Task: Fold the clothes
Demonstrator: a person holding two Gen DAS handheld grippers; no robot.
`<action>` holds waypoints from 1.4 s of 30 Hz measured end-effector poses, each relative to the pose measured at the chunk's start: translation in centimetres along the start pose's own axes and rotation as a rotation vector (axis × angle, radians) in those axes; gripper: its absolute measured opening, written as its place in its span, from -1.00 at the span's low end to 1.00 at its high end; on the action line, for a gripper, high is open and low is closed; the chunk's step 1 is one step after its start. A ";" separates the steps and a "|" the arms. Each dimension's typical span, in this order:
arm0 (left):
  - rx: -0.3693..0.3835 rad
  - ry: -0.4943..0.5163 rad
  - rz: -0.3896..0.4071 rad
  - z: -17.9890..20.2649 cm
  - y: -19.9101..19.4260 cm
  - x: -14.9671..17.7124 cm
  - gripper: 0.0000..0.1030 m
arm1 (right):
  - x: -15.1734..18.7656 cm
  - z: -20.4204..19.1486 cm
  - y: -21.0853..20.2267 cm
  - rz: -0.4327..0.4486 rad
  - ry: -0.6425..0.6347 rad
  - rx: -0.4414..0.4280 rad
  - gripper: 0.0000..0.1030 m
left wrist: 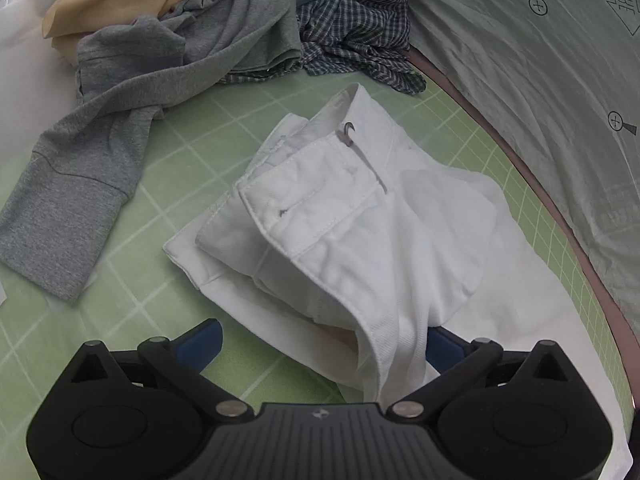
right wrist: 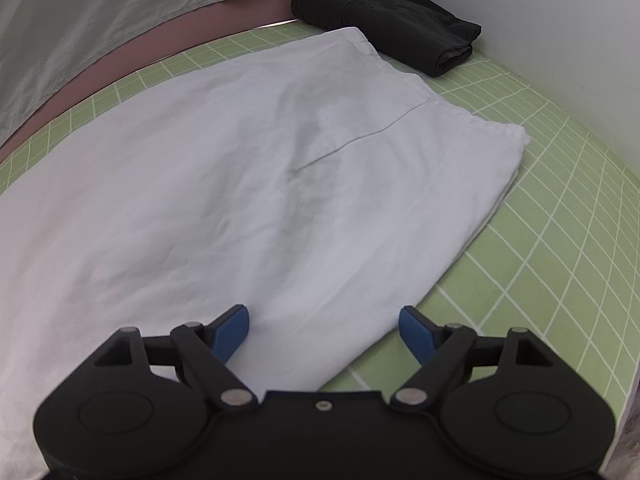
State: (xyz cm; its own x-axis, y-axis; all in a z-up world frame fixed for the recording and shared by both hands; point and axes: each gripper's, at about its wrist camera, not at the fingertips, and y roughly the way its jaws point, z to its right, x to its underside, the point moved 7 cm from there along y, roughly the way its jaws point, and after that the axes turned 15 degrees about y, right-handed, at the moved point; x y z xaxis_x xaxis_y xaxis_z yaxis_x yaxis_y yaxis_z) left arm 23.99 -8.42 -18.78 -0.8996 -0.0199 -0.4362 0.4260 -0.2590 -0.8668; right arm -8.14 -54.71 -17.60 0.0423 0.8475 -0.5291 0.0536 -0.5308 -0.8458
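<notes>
White trousers (left wrist: 360, 216) spread across the green grid mat (left wrist: 168, 200), waistband end bunched and folded back on itself in the left wrist view, a metal hook clasp (left wrist: 349, 133) showing near the top of the open fly. Left gripper (left wrist: 320, 340) low at the near edge of the trousers, blue fingertips (left wrist: 202, 342) spread wide; a fold of the white cloth draped between them, covering most of the far-side tip, nothing clamped.

Beyond the trousers' waistband, a heap of unfolded clothes: grey long-sleeved top (left wrist: 132, 80) with one sleeve trailing down the mat beside the trousers, checked shirt (left wrist: 360, 36) just past the waistband, a tan garment (left wrist: 108, 4) at the back of the heap. Along the mat's far side from the trousers, a pale grey sheet (left wrist: 520, 80) with printed cross-in-circle marks and arrows, a brownish strip between sheet and mat.

In the right wrist view, the trouser legs (right wrist: 260, 168) lying flat and fairly smooth, one leg over the other, hems toward the far end. Right gripper (right wrist: 324, 330) hovering at the near edge of the legs, blue fingertips (right wrist: 230, 330) wide apart, holding nothing; one tip over the white cloth, the other over bare mat (right wrist: 540, 260) just off the cloth's edge. Past the hems, a folded black garment (right wrist: 384, 16) resting at the mat's corner, close to the trousers; whether touching, cannot tell.
</notes>
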 end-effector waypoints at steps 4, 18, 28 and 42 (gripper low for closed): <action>0.034 -0.012 0.013 -0.1 0.4 -0.1 1.00 | 0.3 -0.2 -0.2 -0.001 0.010 0.018 0.61; -0.042 0.208 0.149 6.0 -2.8 -1.1 -0.56 | -0.1 -0.2 -1.1 -0.008 -0.011 -0.013 0.64; -0.114 0.589 0.363 18.4 -8.8 -0.7 -0.67 | -4.2 2.6 -1.0 0.011 0.014 -0.060 0.64; -0.072 1.027 0.128 31.4 -0.9 13.4 -0.63 | -9.4 7.8 2.5 -0.008 -0.007 -0.086 0.64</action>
State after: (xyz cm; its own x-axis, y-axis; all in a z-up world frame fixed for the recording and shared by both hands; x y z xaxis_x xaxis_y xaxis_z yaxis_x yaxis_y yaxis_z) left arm 8.49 -38.79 -16.24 -0.3462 0.7985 -0.4925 0.5482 -0.2538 -0.7969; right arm -16.23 -63.93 -15.34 0.0350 0.8513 -0.5234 0.1398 -0.5228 -0.8409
